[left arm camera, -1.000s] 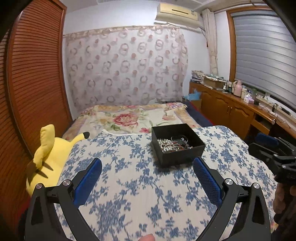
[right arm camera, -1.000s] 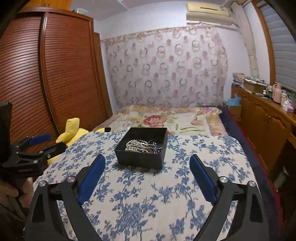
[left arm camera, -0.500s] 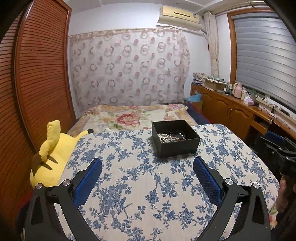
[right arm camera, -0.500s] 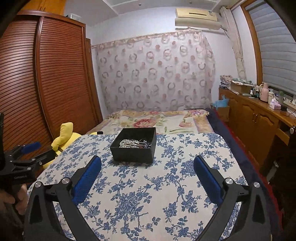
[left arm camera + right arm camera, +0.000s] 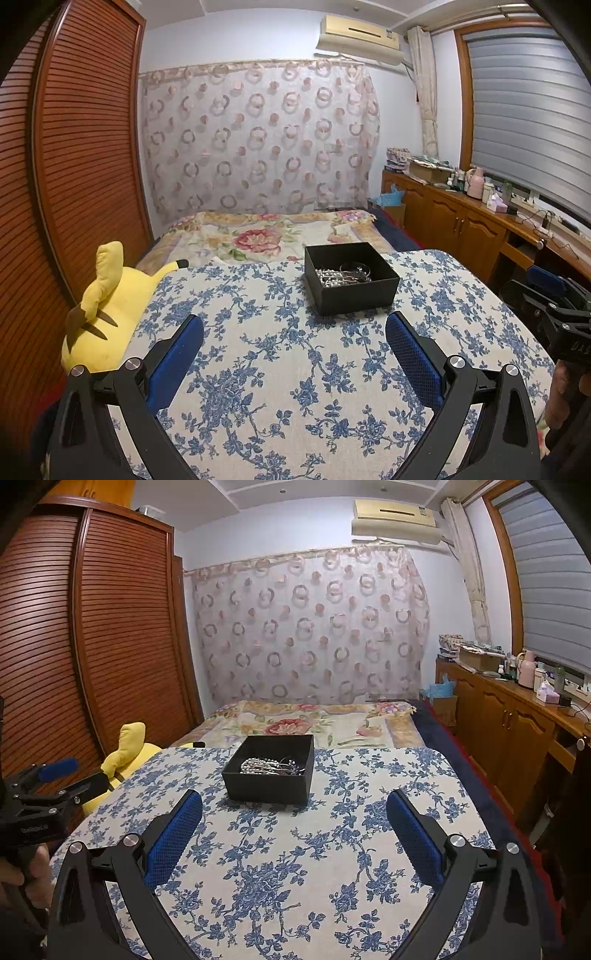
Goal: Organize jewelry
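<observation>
A: Entry. Surface: worktop covered with a white cloth printed in blue flowers [image 5: 280, 362]. Its far edge meets the bed with a floral quilt [image 5: 258, 236]; a yellow plush toy with black-tipped ears [image 5: 110, 295] lies against its left edge, with the louvred brown wooden wardrobe [image 5: 92, 646] behind it. Off the right edge, a gap, then the row of brown wooden cabinets [image 5: 517, 731].

B: Open room?

A: Bare cloth lies on all sides of the square black cardboard box [image 5: 351, 280], widest on the near side.

B: Task item?

A: The tangle of silver chains and pale beads [image 5: 271, 766] lies inside the box, which sits toward the far edge of the worktop, upright and open-topped.

B: Tongs?

A: Left tongs [image 5: 293, 332]: blue pads spread wide, nothing between them, hovering above the cloth; the box sits ahead, slightly right of their centre line, well apart from the tips. Right tongs [image 5: 293, 810]: likewise spread and empty; the box is ahead, slightly left of centre. Each pair also shows at the margin of the other view, off the worktop's side edges.
</observation>
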A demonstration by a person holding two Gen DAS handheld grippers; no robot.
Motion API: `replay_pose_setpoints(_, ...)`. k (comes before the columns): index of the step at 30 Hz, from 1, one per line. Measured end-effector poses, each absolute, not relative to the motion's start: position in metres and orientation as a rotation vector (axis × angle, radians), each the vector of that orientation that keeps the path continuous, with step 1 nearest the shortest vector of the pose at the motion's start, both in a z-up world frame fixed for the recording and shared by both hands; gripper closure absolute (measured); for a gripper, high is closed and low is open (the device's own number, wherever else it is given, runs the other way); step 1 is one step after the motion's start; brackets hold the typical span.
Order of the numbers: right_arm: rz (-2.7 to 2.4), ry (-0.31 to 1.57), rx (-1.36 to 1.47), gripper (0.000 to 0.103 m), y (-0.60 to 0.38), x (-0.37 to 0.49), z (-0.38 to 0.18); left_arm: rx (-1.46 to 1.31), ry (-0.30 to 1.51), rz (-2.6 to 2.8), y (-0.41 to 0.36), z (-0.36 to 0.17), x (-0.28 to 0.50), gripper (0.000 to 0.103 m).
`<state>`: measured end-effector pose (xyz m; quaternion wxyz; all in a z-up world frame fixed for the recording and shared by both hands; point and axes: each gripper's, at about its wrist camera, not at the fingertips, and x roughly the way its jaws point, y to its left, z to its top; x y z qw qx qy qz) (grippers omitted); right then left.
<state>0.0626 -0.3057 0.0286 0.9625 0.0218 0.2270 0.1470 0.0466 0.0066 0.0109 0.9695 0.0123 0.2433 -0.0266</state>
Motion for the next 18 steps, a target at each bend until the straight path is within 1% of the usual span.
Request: replay_pose_setpoints(18, 0.288, 0.458, 0.045, 0.002, -0.3065, 0.0617, 0.0285, 0.027, 0.480, -0.054, 0.0006, 0.0202, 0.0433, 0.008)
